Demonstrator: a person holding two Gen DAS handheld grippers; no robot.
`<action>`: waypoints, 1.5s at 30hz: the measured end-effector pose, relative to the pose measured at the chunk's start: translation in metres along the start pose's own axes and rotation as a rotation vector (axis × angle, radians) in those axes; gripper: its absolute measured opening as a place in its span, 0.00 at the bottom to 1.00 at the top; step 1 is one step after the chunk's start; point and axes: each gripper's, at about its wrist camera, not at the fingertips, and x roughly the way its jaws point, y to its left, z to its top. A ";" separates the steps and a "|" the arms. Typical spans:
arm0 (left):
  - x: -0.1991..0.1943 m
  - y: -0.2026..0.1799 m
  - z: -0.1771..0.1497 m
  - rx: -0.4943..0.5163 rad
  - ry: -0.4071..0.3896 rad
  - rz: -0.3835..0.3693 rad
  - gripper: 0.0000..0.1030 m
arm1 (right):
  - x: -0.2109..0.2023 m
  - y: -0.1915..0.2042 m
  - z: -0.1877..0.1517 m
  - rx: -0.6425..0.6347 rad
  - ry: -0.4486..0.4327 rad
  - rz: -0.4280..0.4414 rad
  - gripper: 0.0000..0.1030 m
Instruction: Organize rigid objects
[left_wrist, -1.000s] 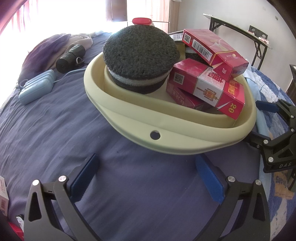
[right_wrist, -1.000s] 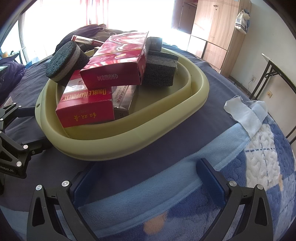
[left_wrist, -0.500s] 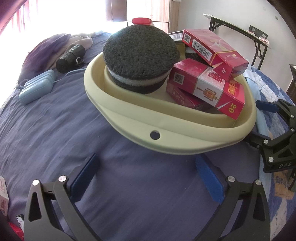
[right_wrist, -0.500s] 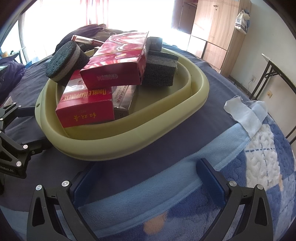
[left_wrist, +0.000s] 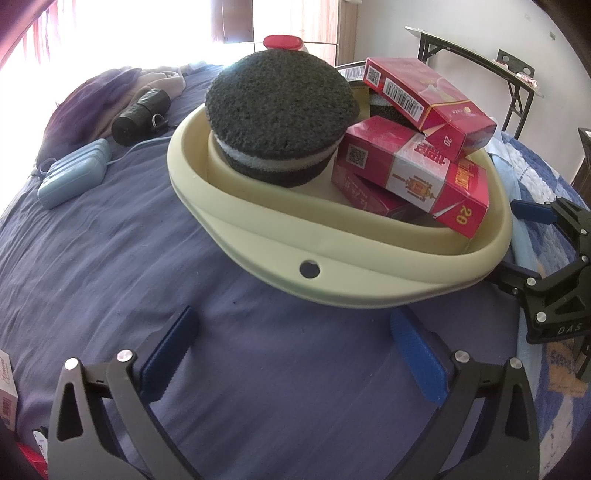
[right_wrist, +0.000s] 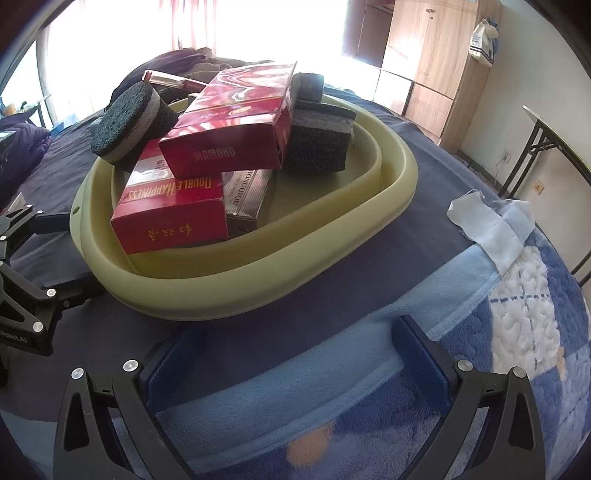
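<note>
Left gripper (left_wrist: 291, 354) and right gripper (right_wrist: 295, 358) both gape wide and empty, low over the bed (left_wrist: 110, 258) on either side of the cream basin (left_wrist: 369, 288), neither touching it. Red cartons (right_wrist: 221, 147) and round scrub sponges (left_wrist: 277, 114) are heaped loosely inside, cartons leaning crosswise. Likely staged for gathering; a small box (left_wrist: 5, 384) remains outside.

Matt plastic basin (left_wrist: 369, 291), coarse scouring pad (left_wrist: 277, 103)

top red box (right_wrist: 221, 147): "DIAMOND" | lower red box (right_wrist: 173, 210): "DOUBLE HAPPINESS"
</note>
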 end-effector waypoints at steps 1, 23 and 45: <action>-0.001 0.001 0.000 -0.003 -0.001 -0.004 1.00 | 0.001 0.001 -0.001 -0.001 0.000 -0.002 1.00; 0.003 -0.002 -0.001 0.000 -0.001 0.000 1.00 | 0.006 0.010 -0.005 -0.001 -0.003 -0.004 1.00; 0.003 -0.002 -0.001 -0.001 -0.002 0.000 1.00 | 0.006 0.009 -0.005 -0.001 -0.003 -0.004 1.00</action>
